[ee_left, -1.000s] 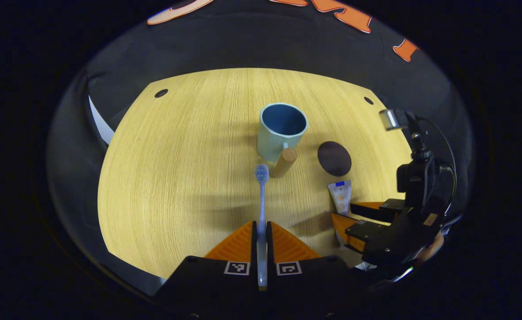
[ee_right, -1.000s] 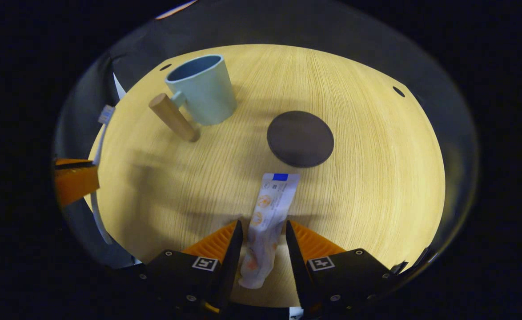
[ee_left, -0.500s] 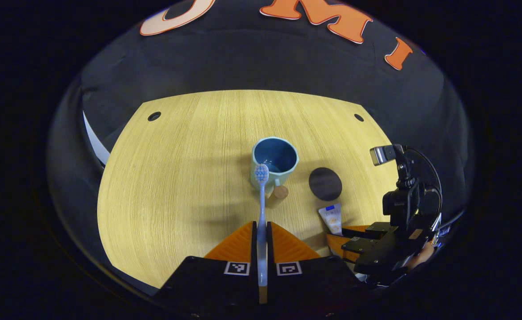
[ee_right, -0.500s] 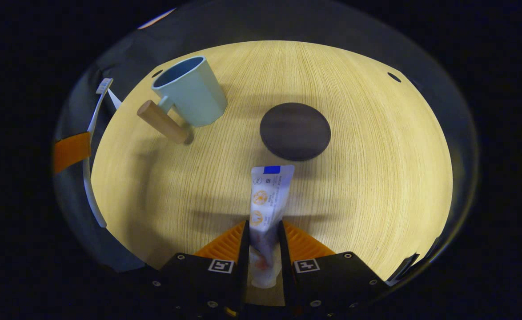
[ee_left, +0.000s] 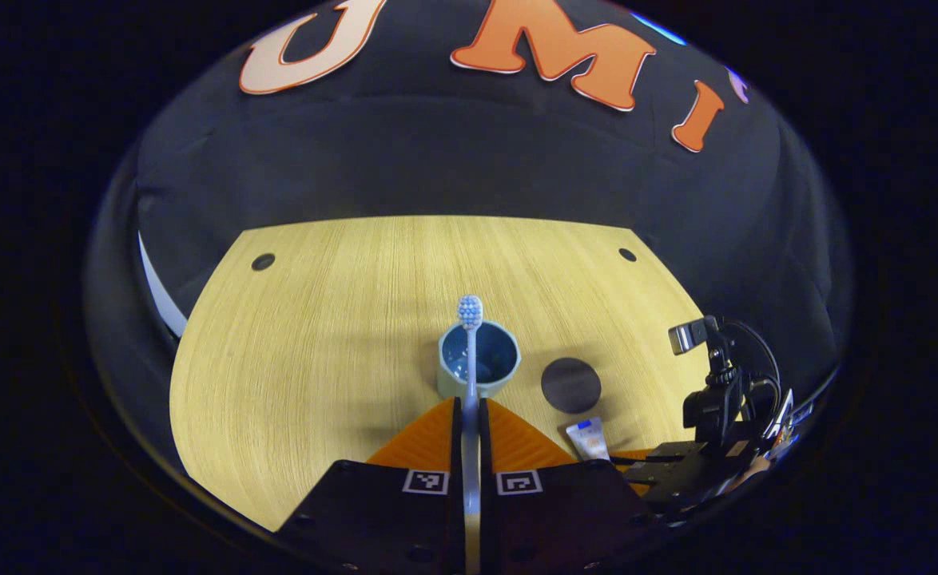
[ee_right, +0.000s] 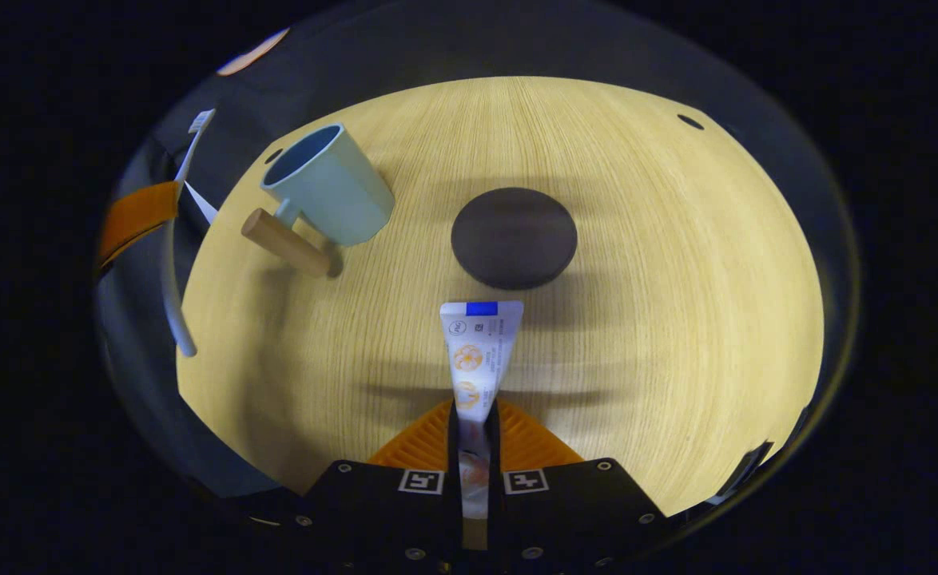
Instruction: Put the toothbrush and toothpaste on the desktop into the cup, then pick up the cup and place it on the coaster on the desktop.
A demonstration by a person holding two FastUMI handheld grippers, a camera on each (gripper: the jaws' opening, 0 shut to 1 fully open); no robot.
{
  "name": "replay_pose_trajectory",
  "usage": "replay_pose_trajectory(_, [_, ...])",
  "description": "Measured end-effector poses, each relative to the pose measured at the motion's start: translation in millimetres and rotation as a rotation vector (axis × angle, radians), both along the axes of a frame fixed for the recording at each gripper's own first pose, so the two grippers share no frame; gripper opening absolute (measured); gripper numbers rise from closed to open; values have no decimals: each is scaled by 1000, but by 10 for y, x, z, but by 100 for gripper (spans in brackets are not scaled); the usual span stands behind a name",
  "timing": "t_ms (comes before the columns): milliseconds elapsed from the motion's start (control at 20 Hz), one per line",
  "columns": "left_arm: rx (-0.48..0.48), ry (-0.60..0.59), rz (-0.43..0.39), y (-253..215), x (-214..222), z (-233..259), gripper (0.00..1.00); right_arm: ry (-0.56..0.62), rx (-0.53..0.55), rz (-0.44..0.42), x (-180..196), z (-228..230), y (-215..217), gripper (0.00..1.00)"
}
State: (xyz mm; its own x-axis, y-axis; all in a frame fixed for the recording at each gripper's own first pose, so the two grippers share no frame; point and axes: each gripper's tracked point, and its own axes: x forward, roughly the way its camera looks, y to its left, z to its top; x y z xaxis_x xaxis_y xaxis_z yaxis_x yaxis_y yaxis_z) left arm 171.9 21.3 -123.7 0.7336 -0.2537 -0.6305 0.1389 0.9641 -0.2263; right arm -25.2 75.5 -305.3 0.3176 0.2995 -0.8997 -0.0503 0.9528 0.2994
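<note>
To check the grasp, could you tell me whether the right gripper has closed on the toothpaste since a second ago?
Yes. The right gripper has closed inward onto the toothpaste, which now points straight at the coaster instead of slanting.

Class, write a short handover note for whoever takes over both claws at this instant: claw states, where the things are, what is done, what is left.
Left claw: shut on the toothbrush, held above the table, in line with the cup.
Right claw: shut on the toothpaste.
Cup stands on the table beside the coaster, not on it.
Done: both things gripped.
Left: drop both into the cup, then set the cup on the coaster.
</note>
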Motion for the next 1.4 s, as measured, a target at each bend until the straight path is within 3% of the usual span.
replay_pose_trajectory(300, [16, -226, 26, 48, 660, 129, 7, -81, 23, -34, -2, 131, -84, 12])
replay_pose_trajectory(800, [-13, -493, 10, -129, 1214, 267, 7, -228, -37, -139, 42, 438, -270, 13])
replay_pose_trajectory(1000, [-11, -531, 16, -156, 1365, 120, 7, -242, -42, -173, 51, 430, -242, 13])
replay_pose_trajectory(1400, [-2, -475, 13, -198, 1479, -321, 7, -237, -58, -196, 58, 443, -230, 13])
